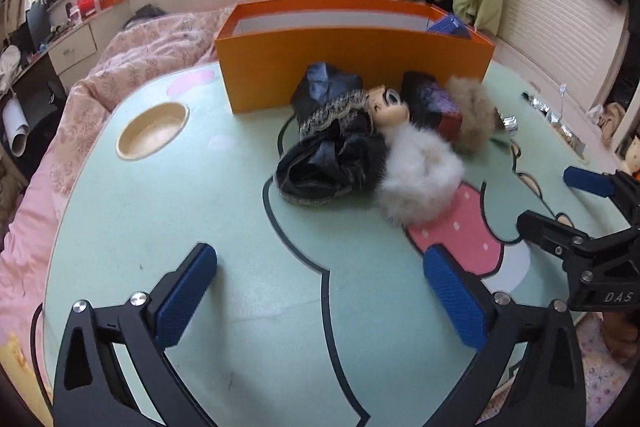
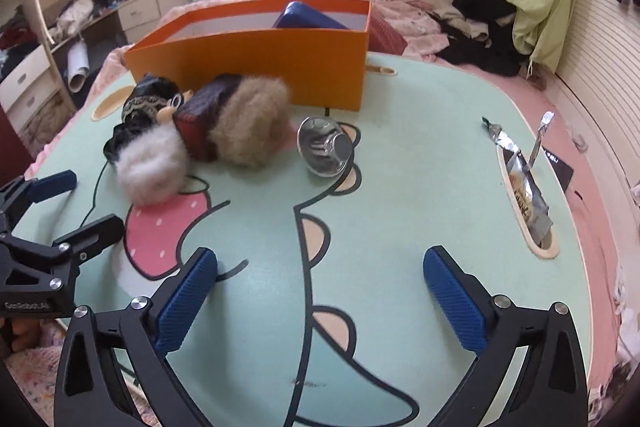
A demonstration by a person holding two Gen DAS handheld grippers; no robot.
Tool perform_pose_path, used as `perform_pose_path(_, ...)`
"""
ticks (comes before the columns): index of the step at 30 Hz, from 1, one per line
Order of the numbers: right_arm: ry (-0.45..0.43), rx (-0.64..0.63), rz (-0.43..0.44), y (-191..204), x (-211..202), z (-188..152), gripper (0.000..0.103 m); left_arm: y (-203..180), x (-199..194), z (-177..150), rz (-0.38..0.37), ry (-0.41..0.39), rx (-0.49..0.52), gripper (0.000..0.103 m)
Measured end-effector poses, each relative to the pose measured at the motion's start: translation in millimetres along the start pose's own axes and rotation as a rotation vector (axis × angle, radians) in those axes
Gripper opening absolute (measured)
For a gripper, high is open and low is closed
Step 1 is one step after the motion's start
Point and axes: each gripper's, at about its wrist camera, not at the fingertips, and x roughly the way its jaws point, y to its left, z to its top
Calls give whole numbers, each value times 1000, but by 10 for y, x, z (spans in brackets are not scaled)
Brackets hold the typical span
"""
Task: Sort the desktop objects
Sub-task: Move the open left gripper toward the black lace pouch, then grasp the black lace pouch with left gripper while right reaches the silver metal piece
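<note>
An orange open box [image 1: 352, 67] [image 2: 256, 63] stands at the back of the mint-green table [image 1: 200, 207] [image 2: 400, 187], with a blue item [image 2: 308, 17] inside. In front of it lies a heap: a doll in a black dress [image 1: 332, 131], a white fur piece [image 1: 420, 175] [image 2: 154, 163], a dark red box [image 2: 200, 127] and a brown fur piece [image 2: 252, 123]. A shiny metal bowl [image 2: 326, 147] lies tipped to their right. My left gripper [image 1: 320, 253] and right gripper [image 2: 320, 255] both stand open above bare table, short of the heap and holding nothing.
A round recess [image 1: 152, 137] is sunk in the table's left side. A long slot [image 2: 524, 187] at the right edge holds foil packets. A bed with a pink quilt [image 1: 132, 67] surrounds the table, and clothes lie behind the box.
</note>
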Motion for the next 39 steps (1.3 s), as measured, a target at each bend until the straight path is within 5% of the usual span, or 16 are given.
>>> perform_pose_path(25, -13, -11, 20, 15, 21, 0, 103, 72, -70, 13, 11, -32, -21, 103)
perform_pose_path(30, -13, -11, 20, 17, 20, -2, 103, 261, -223, 189, -15, -132, -120, 103)
perform_pose_path(37, -15, -10, 22, 30, 18, -1, 103, 344, -2, 719, -38, -115, -153, 103)
perform_pose_path(39, -15, -10, 22, 29, 17, -2, 103, 310, 115, 783, -39, -72, -118, 95)
